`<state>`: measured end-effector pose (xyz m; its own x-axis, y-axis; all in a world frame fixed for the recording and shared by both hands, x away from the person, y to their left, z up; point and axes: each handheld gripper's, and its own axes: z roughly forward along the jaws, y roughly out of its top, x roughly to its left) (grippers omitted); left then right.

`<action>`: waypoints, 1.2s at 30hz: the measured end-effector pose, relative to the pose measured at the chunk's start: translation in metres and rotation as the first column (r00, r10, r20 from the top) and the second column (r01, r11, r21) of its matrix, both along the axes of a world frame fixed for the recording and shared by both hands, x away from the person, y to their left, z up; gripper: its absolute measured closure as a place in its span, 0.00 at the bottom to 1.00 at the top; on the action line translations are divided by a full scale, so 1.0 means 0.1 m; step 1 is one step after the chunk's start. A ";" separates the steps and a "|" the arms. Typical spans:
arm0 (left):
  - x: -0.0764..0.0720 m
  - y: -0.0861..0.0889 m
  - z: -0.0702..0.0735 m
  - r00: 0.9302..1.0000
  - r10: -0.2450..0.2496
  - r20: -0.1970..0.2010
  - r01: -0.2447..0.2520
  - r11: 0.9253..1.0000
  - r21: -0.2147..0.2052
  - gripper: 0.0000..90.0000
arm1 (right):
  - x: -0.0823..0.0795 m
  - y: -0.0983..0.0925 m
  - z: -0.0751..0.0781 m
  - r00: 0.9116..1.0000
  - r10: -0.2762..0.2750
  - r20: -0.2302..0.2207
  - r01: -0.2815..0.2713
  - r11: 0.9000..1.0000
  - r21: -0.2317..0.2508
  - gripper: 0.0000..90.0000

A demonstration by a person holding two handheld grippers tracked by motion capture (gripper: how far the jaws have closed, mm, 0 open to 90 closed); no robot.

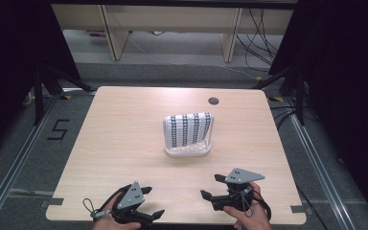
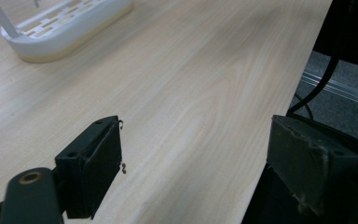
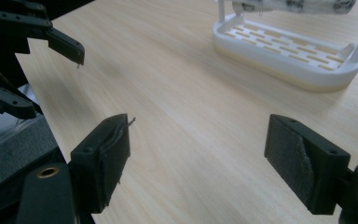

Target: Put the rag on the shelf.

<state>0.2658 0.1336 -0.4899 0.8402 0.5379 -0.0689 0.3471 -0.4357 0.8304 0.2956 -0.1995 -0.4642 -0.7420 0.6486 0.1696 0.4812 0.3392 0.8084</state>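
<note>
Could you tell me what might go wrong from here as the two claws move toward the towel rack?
1. The patterned towel only hangs over the white rack, so pulling at it could drag or tip the light rack.
2. The left claw and right claw are both open and near each other by the table's near edge; reaching in together, they might collide.
3. The slotted rack base could catch a claw tip.

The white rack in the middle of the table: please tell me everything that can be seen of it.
The white rack stands upright at the middle of the wooden table. It looks like plastic, with a rounded, slotted base tray and thin white posts that rise from it. A cloth with black and white stripes hangs over its top bar and covers its front. Both tongs are apart from it, near the table's front edge.
</note>
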 end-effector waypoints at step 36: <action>-0.05 -0.03 -0.10 1.000 0.002 0.001 -0.002 0.998 0.063 0.19 | -0.12 0.04 -0.22 0.999 0.018 -0.042 -0.021 0.997 -0.076 0.22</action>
